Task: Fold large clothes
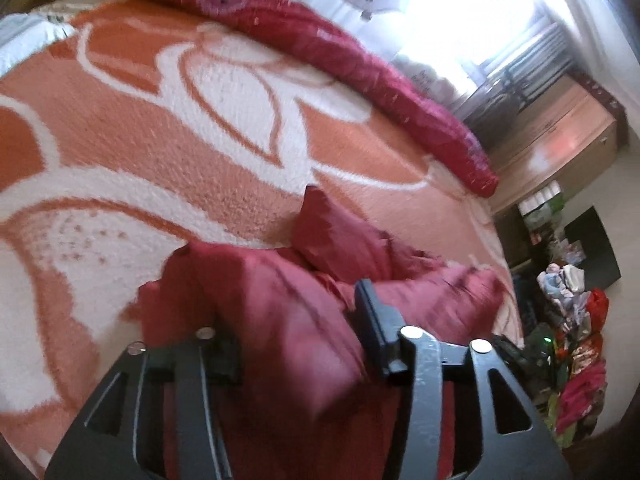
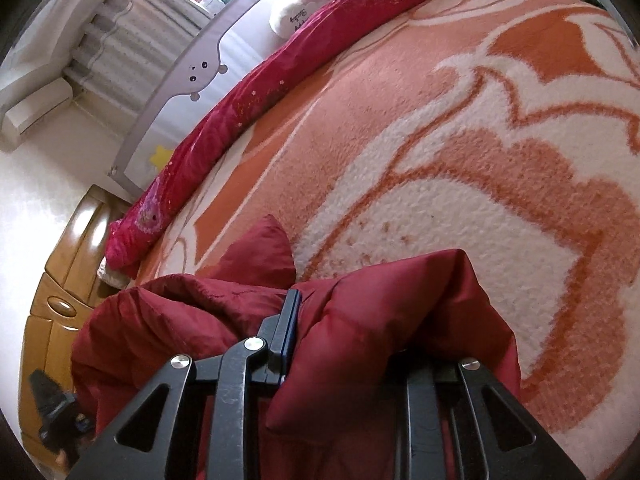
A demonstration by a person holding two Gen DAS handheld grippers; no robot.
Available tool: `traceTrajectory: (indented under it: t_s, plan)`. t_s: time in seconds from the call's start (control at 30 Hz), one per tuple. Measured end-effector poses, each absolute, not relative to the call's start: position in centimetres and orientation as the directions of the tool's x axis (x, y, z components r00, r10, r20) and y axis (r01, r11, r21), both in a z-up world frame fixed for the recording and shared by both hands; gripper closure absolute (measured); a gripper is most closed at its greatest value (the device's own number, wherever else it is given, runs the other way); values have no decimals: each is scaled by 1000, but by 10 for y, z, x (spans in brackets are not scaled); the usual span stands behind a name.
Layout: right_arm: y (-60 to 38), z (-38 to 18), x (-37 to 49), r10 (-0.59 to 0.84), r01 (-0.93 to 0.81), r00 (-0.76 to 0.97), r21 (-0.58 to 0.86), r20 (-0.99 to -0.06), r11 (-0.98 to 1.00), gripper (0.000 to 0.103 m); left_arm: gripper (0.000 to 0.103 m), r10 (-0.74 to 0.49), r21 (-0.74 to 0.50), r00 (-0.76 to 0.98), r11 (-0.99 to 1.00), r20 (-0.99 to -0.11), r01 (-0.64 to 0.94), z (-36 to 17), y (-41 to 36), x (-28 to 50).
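A dark red padded jacket (image 1: 340, 240) lies bunched at the near edge of the bed, and both wrist views show it. My left gripper (image 1: 288, 312) stands over it with its jaws apart. A thick fold of the jacket lies between them and covers the left finger, and only the right finger (image 1: 372, 316) shows. My right gripper (image 2: 352, 320) is shut on a puffy fold of the same jacket (image 2: 180, 308). Its left finger (image 2: 286, 328) presses against the cloth, and the other finger is hidden under it.
An orange-and-white fleece blanket (image 1: 200, 128) covers the bed. A rolled red quilt (image 1: 360, 64) runs along the far edge, with a grey bed rail (image 2: 176, 92) behind it. Wooden furniture (image 2: 60, 280) stands beside the bed. Piled clothes (image 1: 576, 360) lie on the floor.
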State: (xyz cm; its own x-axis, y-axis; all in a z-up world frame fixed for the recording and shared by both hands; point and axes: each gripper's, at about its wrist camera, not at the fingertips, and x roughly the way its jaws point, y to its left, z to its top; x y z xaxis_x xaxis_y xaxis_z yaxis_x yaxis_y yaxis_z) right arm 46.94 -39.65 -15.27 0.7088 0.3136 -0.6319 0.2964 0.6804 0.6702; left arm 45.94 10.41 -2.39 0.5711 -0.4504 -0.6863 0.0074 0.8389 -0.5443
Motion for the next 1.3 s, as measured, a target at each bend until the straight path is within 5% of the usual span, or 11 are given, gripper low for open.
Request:
traceTrajectory:
  t_s: [0.2,0.47,0.57,0.8,0.87,0.97,1.17,1.3]
  plan:
    - [-393,-155,478,301,307,700,653,-648,692,78,43,-464,-526,628,844,-625,100,10,106,400]
    - [-384,-149,492,308,287,676,624,-670,727,76,43,-504,-388,480,863,-718,325,-5,10,371]
    - [-388,-146,494,328,290,669,641,-667,711,75,42,-404,-240,480,899,-779,367,-22,-25,368]
    - [-417,-108,454,394,264,762,802,-514,535,48,40,-289,-167,488,946,-824,278,-49,-24,398]
    - [-415,-85,431,354,227,803,795,-480,563,35,40,-268,-153,495,953,-826,260,-50,-25,403]
    - [-396,-53,405,325,123,836,727,-443,675,32,40,-250,-139,502,959,-828,248,-51,-26,405]
    - [-302,-68,424,355,-79,626,397,-694,914,32,40,-202,-94,512,969,-835,229,-54,-25,414]
    - [-288,-106,449,327,-72,535,344,-779,936,33,40,-191,-109,485,975,-853,193,-61,-5,434]
